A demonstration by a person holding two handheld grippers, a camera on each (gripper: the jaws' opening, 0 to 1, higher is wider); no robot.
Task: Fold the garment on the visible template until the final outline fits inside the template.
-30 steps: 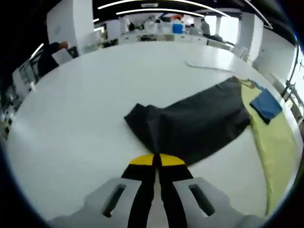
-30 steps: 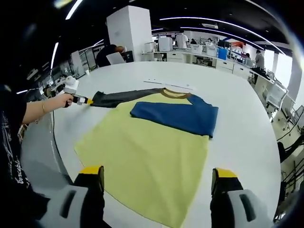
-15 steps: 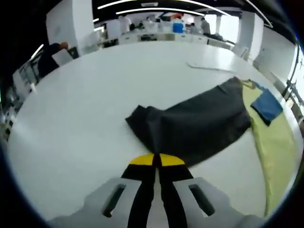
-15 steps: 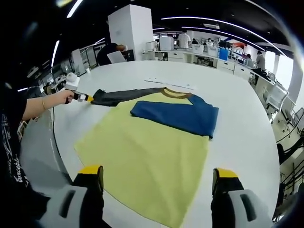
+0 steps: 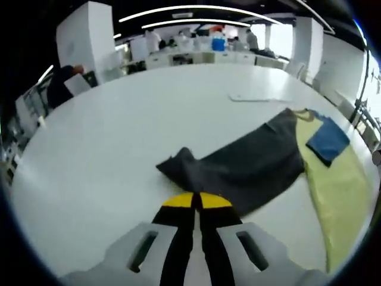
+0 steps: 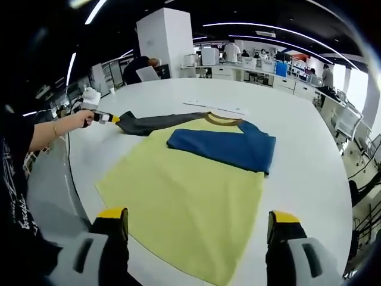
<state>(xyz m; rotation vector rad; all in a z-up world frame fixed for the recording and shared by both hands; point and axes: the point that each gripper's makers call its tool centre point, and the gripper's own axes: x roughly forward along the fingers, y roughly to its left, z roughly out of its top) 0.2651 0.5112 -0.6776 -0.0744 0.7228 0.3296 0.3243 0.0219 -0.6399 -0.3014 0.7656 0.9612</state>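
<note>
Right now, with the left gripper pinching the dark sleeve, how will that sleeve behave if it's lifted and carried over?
The dark sleeve looks floppy: it rumples and peaks near the left gripper, so it should drape, not hold shape. It seems thin and light, lying flat on the table. Pulling it may tug the yellow body along.

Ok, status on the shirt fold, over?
Left gripper shut on dark sleeve, lifting its end. Right gripper open, above yellow shirt. Blue sleeve folded in. Nothing in the way.

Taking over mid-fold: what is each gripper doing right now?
Left gripper: shut on the dark grey sleeve, at its cuff end.
Right gripper: open, holding nothing, above the yellow shirt body.
</note>
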